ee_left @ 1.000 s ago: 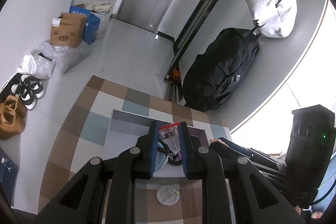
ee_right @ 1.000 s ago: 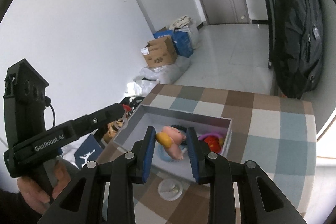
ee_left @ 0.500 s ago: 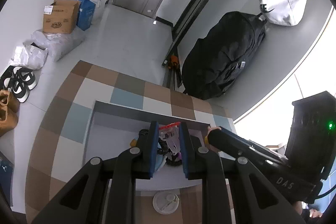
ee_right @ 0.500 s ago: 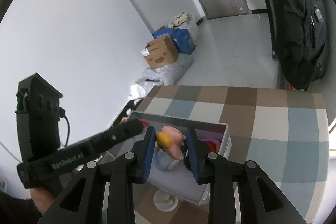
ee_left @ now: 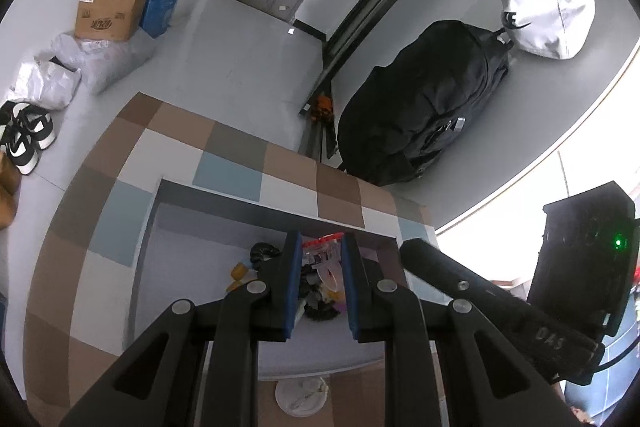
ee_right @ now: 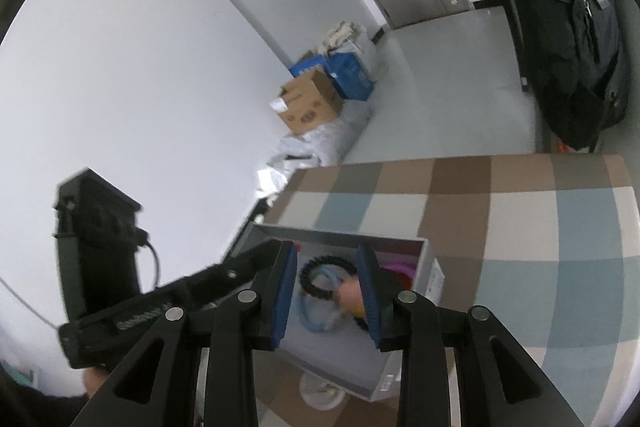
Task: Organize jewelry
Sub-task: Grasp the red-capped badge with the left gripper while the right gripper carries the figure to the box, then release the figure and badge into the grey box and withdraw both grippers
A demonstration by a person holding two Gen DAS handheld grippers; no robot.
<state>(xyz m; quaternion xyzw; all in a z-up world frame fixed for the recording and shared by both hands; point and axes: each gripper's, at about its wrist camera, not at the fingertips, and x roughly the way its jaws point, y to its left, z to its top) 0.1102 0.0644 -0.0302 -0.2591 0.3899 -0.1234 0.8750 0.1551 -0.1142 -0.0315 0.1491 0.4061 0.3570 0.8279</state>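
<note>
A grey box (ee_left: 192, 199) stands on the checked table (ee_left: 120, 163). My left gripper (ee_left: 320, 251) is shut on a clear plastic packet with a red top (ee_left: 325, 255) and holds it over the box's right part. Dark beads and a yellow piece (ee_left: 239, 271) lie in the box below. My right gripper (ee_right: 327, 263) is open over the box (ee_right: 430, 259). A pink and yellow doll charm (ee_right: 349, 293) lies in the box beside a black bead bracelet (ee_right: 316, 277) and a pale blue ring (ee_right: 316, 311).
A round white lid (ee_left: 300, 397) lies on the table in front of the box, also in the right wrist view (ee_right: 322, 393). A black backpack (ee_left: 420, 111) leans by the wall past the table's far edge. Cardboard boxes (ee_left: 110, 7) and shoes (ee_left: 28, 135) stand on the floor at the left.
My right gripper has opened wider and let go of the pink doll charm, which now lies in the box. My left gripper has lowered over the box, still holding the packet.
</note>
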